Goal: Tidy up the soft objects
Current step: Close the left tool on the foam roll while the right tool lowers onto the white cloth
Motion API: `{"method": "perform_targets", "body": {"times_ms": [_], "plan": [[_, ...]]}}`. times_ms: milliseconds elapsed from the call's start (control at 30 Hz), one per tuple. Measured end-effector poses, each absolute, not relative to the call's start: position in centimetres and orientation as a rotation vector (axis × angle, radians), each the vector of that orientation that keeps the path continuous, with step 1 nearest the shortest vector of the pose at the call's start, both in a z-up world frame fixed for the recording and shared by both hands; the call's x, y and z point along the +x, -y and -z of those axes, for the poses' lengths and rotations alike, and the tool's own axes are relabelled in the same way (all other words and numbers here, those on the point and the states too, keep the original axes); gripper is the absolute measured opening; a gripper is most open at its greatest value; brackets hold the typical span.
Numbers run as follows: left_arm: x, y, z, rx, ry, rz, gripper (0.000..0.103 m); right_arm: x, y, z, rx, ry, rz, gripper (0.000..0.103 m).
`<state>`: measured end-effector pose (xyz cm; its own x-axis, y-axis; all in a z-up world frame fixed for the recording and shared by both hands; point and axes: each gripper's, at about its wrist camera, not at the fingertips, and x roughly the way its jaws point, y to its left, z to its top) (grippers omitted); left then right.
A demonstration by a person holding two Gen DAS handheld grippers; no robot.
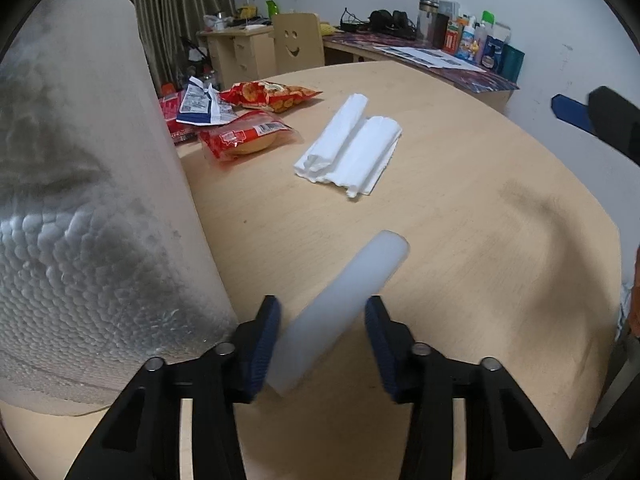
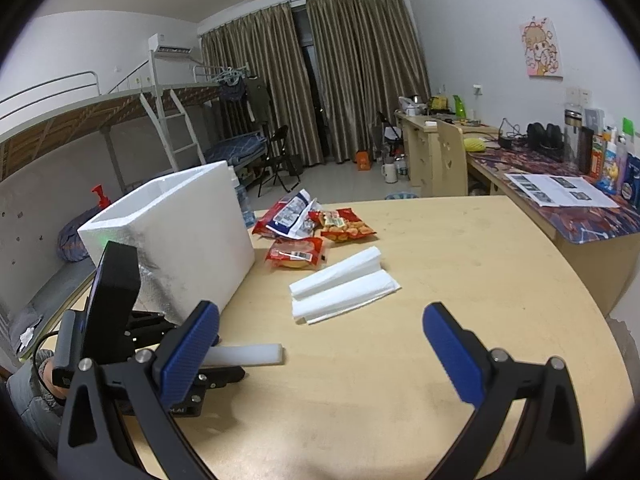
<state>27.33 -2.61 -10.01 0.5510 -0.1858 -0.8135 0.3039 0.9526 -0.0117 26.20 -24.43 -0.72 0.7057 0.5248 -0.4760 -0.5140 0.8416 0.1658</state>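
Matt pale wood table (image 1: 460,208), pebbly white styrofoam box (image 2: 192,232), glossy plastic snack bags (image 1: 272,96)

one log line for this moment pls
left gripper: around foam bar, closure unclear | right gripper: open, empty | foam box: left on table | foam sheets, snack bags: untouched
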Motion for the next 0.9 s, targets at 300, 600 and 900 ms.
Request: {"method": "perform_targets", "body": {"times_ms": [300, 600, 900], "plan": [[26.7, 2.4, 9.8, 0.144, -0.966, 0.3, 0.031, 28.9, 21.9, 1.1, -0.033, -0.608, -0.631, 0.103], [26.1, 1.0, 8.8, 0.042, -0.987, 0.361, 0.009, 30.4, 20.1, 1.8, -0.062, -0.663, -0.648, 0.103], [25.4, 1.6, 8.7, 0.11, -0.946, 0.367, 0.01, 30.9, 19.4, 1.4, -0.072, -0.668, -0.65, 0.103]]}}
